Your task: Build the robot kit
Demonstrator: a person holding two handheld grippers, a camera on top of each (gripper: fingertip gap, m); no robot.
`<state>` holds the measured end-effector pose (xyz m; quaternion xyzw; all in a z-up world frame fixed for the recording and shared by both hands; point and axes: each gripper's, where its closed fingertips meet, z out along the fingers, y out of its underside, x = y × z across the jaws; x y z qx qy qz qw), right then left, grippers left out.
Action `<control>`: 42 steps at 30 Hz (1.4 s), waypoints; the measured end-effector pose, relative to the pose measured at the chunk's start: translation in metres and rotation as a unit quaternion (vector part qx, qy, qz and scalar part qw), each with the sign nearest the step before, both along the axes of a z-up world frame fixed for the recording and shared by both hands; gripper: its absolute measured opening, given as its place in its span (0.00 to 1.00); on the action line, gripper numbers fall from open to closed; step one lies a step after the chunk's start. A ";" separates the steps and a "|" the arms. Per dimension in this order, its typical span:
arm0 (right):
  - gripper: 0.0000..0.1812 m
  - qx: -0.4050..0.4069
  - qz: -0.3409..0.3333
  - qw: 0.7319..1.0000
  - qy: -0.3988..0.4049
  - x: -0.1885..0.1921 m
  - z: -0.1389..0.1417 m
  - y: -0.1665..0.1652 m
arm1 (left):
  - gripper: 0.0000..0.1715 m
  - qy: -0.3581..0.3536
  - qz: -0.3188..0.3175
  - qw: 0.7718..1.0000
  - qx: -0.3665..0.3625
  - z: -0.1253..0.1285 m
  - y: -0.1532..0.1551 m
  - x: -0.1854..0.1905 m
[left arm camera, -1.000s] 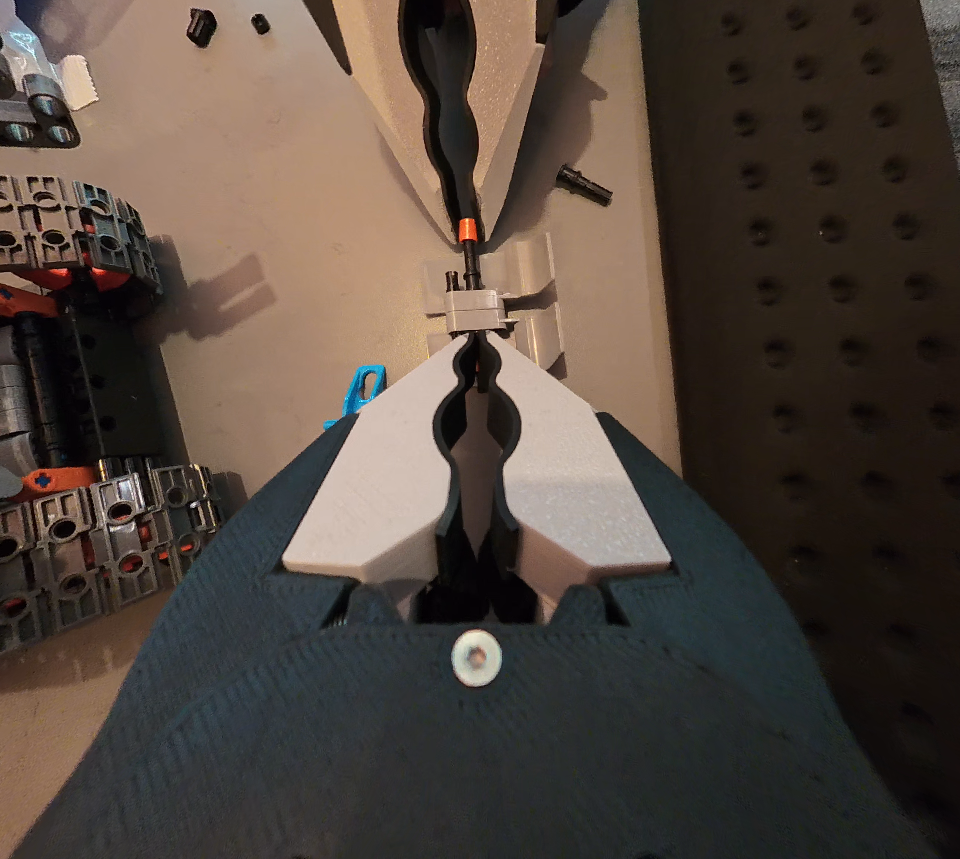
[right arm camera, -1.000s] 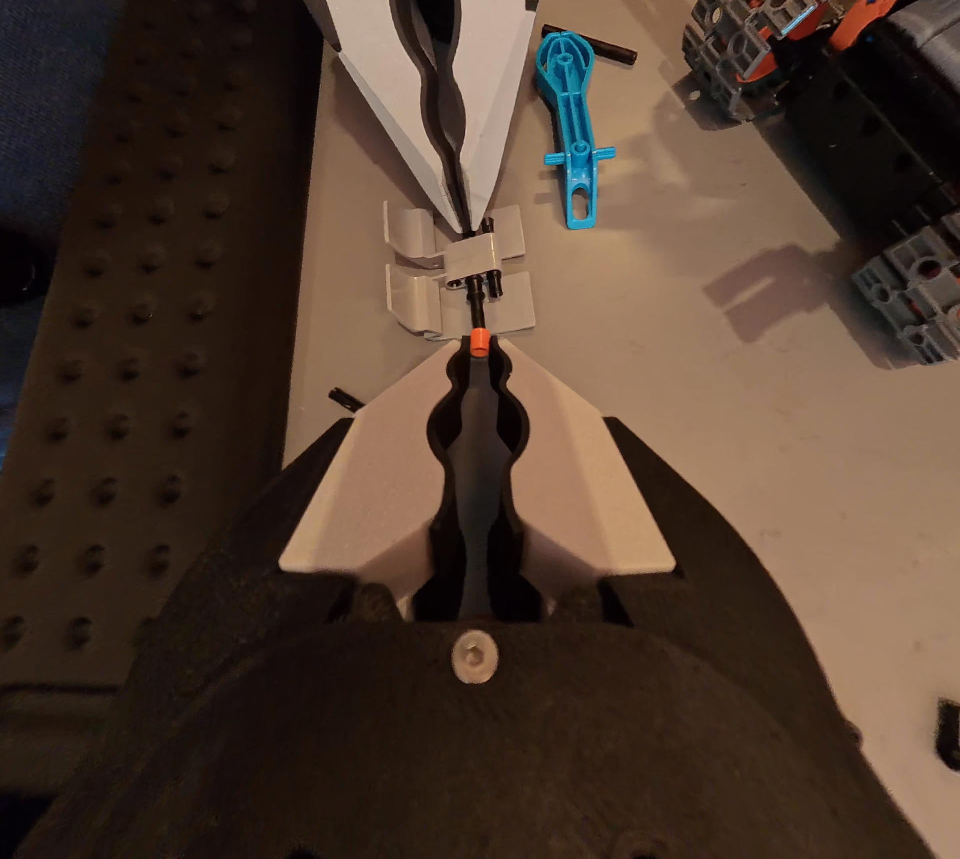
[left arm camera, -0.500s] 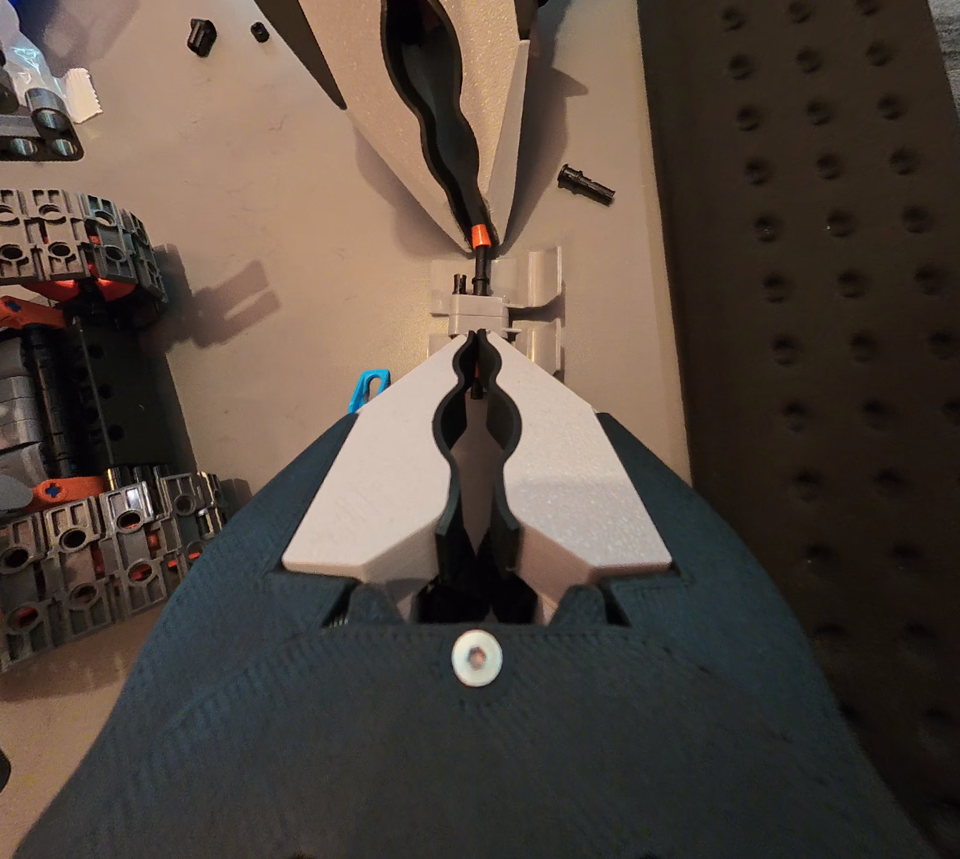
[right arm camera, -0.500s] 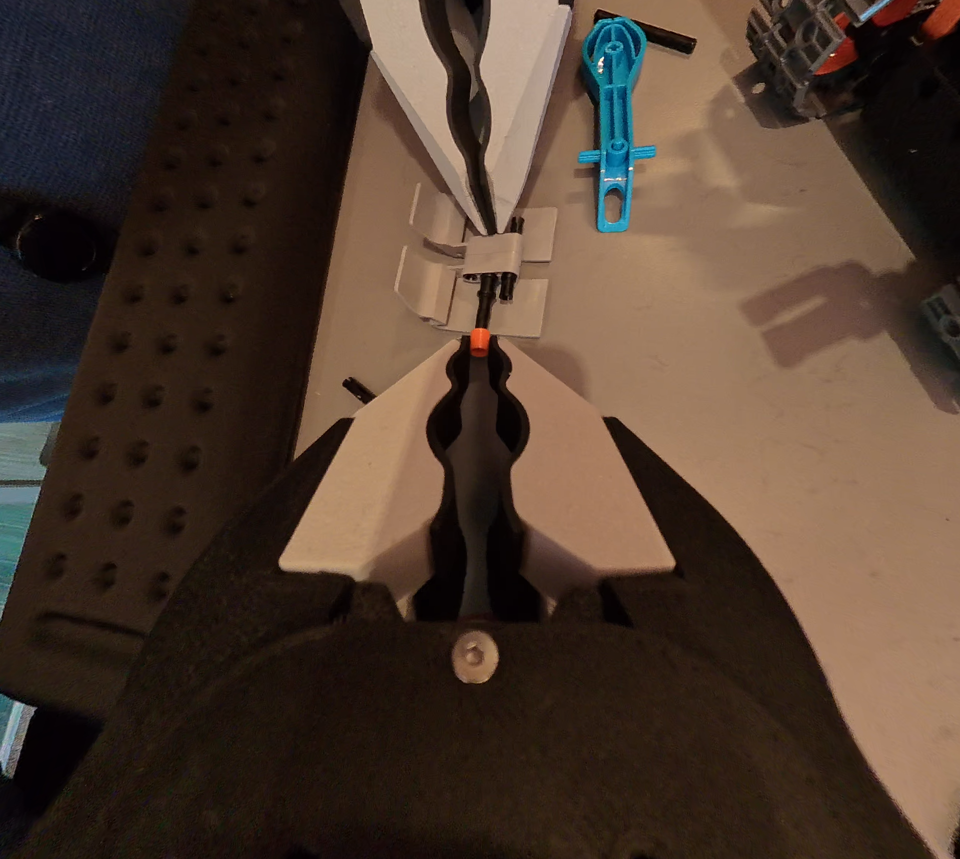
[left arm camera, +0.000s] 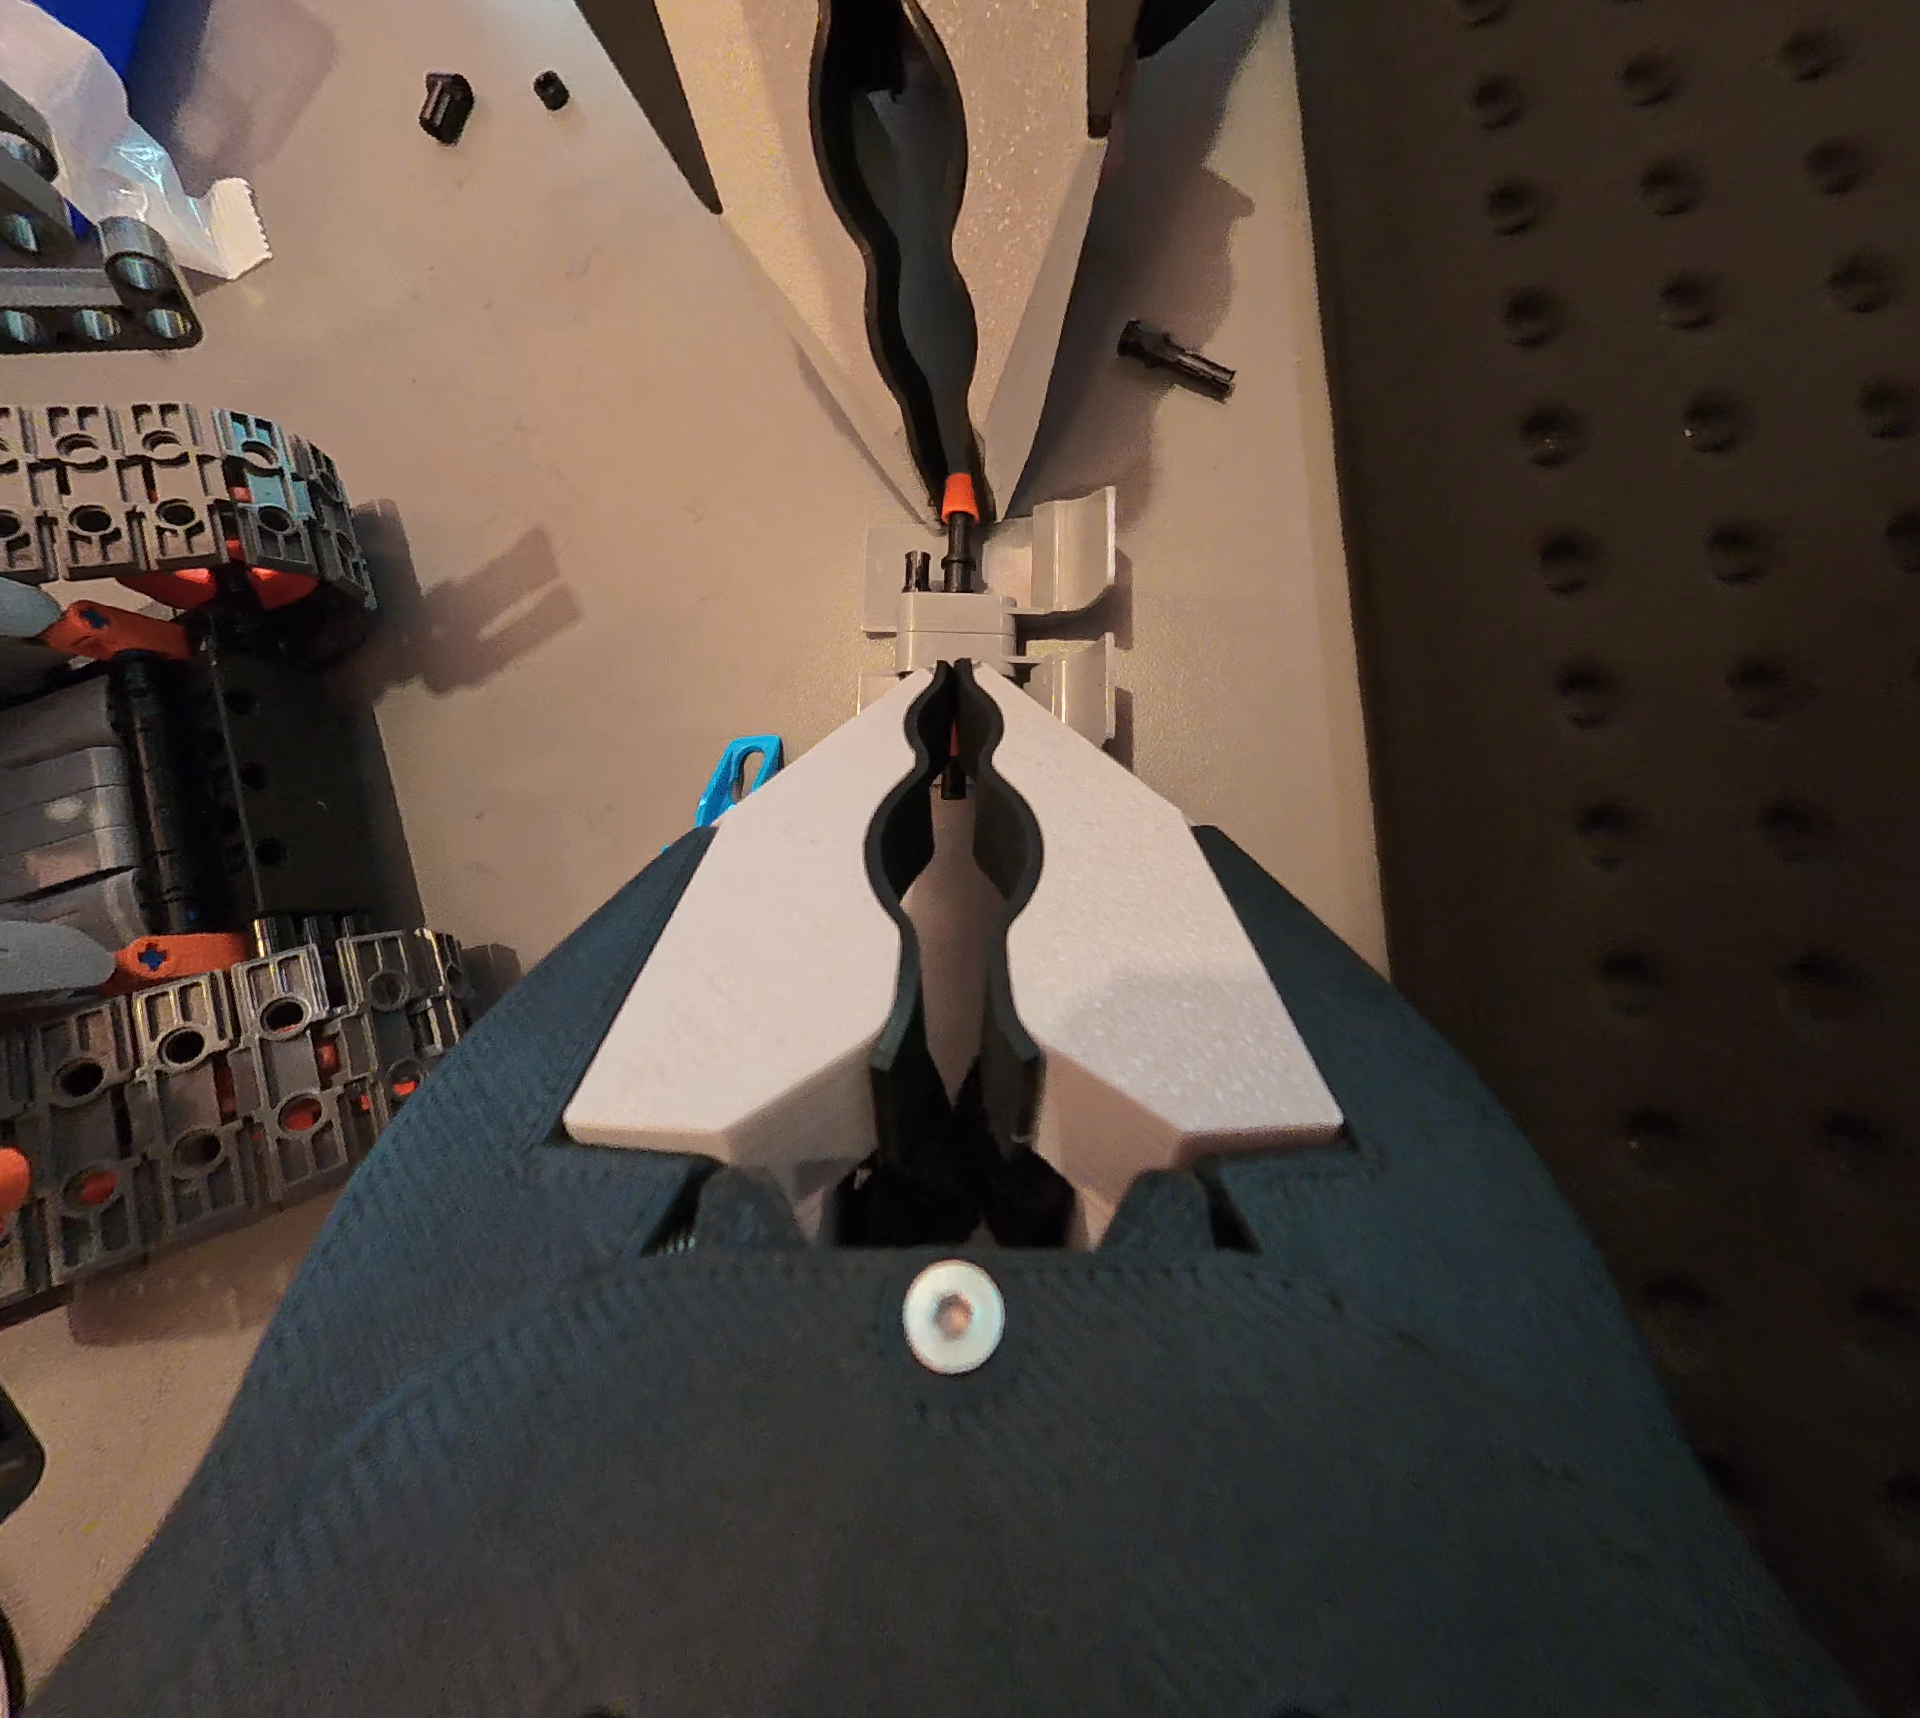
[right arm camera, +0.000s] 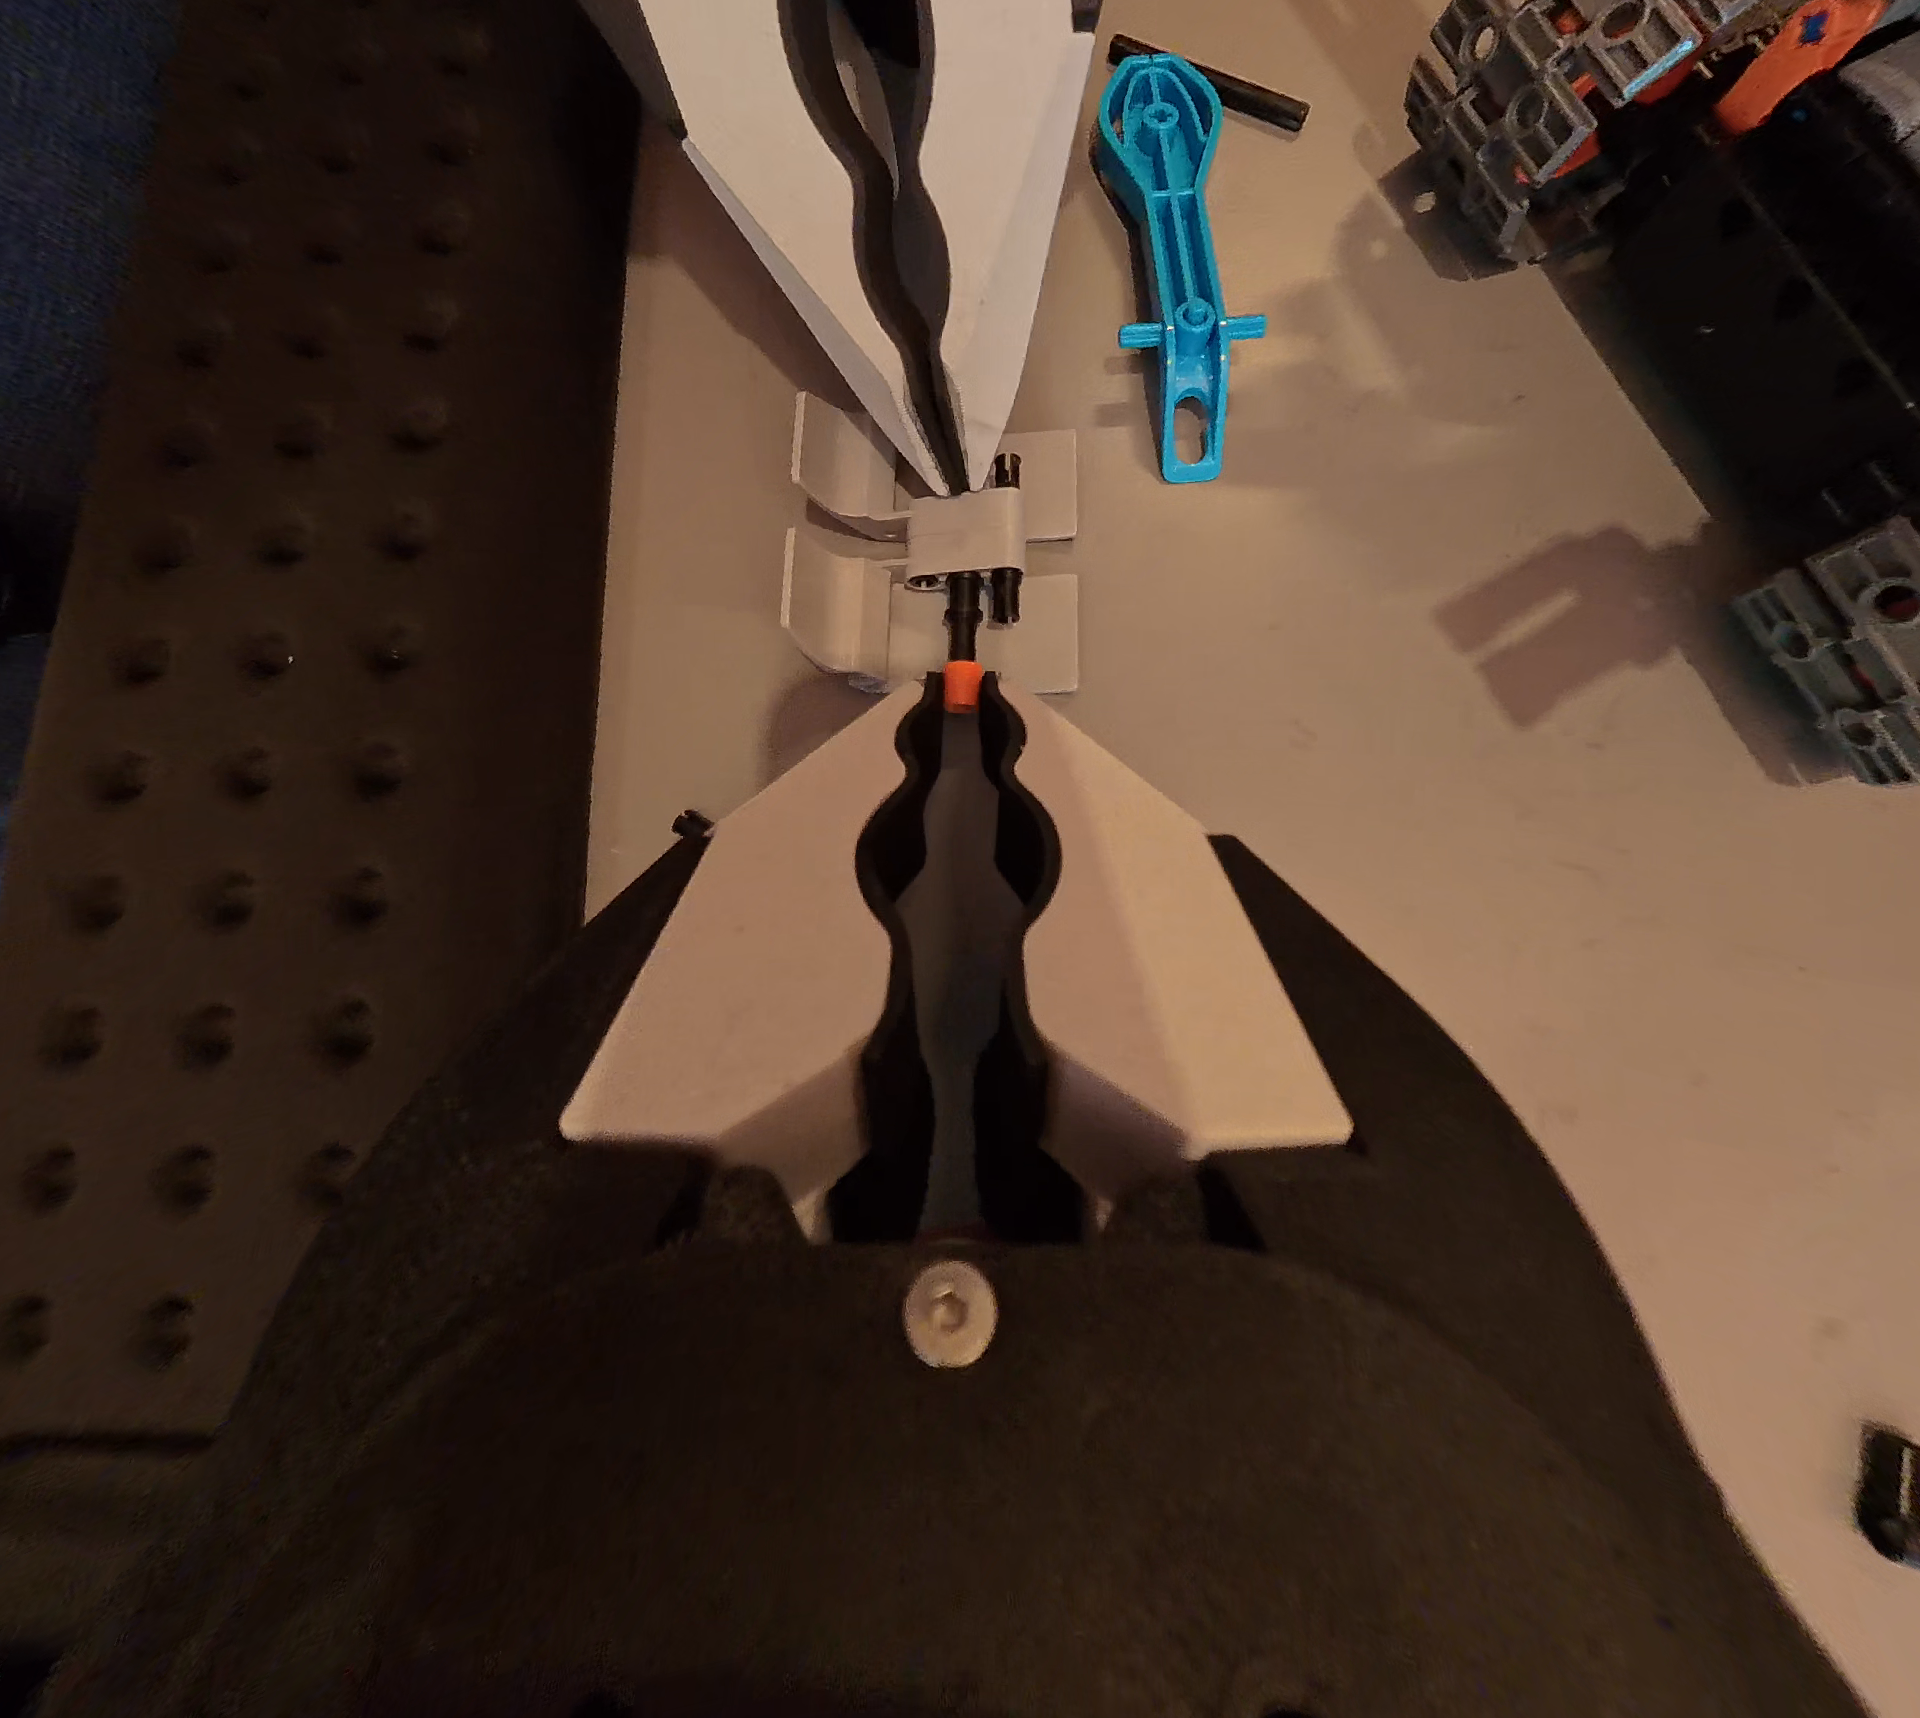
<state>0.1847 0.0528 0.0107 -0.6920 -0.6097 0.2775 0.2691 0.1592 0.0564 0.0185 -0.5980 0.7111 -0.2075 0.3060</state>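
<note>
Axle between both closed tongs' tips.

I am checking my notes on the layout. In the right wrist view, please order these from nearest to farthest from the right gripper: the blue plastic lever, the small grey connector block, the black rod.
1. small grey connector block, straight ahead of the right gripper.
2. blue plastic lever, ahead to the right.
3. black rod, beyond the lever's round end.

Two grippers, one grey connector block, two grey curved panels, one blue lever piece, one tracked vehicle, one loose black pin.
</note>
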 end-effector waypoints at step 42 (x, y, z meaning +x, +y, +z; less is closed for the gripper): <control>0.01 0.037 -0.044 0.998 0.025 -0.013 0.008 -0.002 | 0.00 -0.002 0.017 1.000 0.023 0.000 0.009 0.000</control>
